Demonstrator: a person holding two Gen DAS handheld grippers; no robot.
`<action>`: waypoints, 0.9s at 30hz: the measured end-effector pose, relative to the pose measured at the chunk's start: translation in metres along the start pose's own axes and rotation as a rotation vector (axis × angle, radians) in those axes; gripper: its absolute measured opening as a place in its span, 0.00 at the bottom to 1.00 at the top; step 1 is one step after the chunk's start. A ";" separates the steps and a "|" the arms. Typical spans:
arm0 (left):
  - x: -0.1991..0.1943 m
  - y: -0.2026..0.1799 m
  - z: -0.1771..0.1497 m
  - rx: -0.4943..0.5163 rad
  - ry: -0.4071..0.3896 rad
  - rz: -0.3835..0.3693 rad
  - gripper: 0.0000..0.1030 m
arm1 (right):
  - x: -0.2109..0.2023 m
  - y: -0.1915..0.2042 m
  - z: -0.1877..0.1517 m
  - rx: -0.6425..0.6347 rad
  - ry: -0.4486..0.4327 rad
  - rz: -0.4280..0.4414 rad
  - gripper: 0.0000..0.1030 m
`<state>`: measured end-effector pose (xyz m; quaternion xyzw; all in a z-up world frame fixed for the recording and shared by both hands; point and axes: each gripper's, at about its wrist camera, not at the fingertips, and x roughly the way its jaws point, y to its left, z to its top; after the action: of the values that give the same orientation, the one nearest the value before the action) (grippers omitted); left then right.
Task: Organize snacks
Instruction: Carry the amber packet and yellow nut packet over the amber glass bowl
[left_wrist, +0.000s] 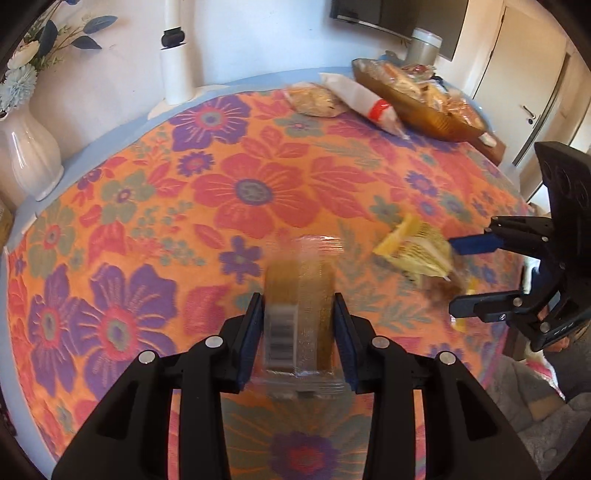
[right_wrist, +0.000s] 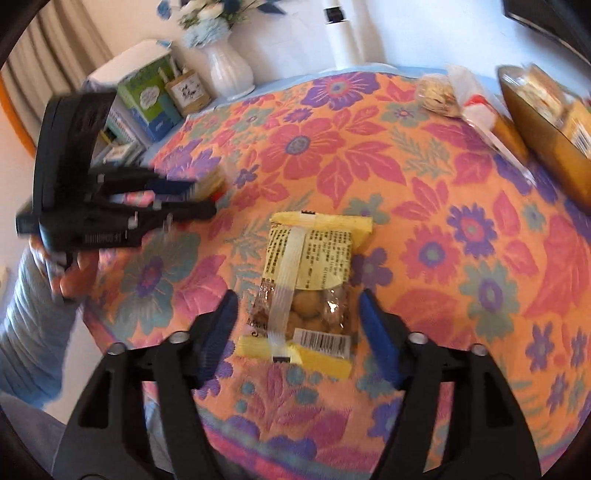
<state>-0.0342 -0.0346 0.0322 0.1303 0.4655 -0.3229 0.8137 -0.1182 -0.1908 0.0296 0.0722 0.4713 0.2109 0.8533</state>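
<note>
My left gripper (left_wrist: 298, 306) is shut on a clear-wrapped brown snack bar (left_wrist: 301, 295) with a barcode label, held above the floral tablecloth (left_wrist: 240, 192). In the right wrist view the left gripper (right_wrist: 201, 199) hovers at the left with the pale bar end (right_wrist: 213, 180) showing. My right gripper (right_wrist: 297, 301) is open, its blue pads on either side of a yellow nut packet (right_wrist: 310, 266) that lies flat on the cloth. From the left wrist view the right gripper (left_wrist: 461, 277) sits at the right edge beside that packet (left_wrist: 417, 251).
At the far right stands an amber bowl (left_wrist: 436, 118) (right_wrist: 546, 147) heaped with wrapped snacks. Beside it lie a white packet with a red band (left_wrist: 362, 99) and a beige snack bag (left_wrist: 317, 99). A white vase (left_wrist: 29, 155) and boxes (right_wrist: 151, 96) line the far left edge.
</note>
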 end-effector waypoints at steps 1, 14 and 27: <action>0.001 -0.004 -0.002 -0.002 -0.005 0.009 0.38 | -0.001 -0.003 0.001 0.024 -0.003 0.007 0.74; 0.018 -0.014 -0.008 -0.014 0.038 0.091 0.32 | 0.026 0.038 0.007 -0.057 -0.010 -0.337 0.45; -0.035 -0.062 0.072 0.042 -0.174 -0.040 0.32 | -0.059 -0.019 0.016 0.130 -0.180 -0.105 0.44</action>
<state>-0.0384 -0.1039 0.1056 0.1094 0.3888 -0.3588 0.8415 -0.1270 -0.2324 0.0778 0.1214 0.4088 0.1276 0.8955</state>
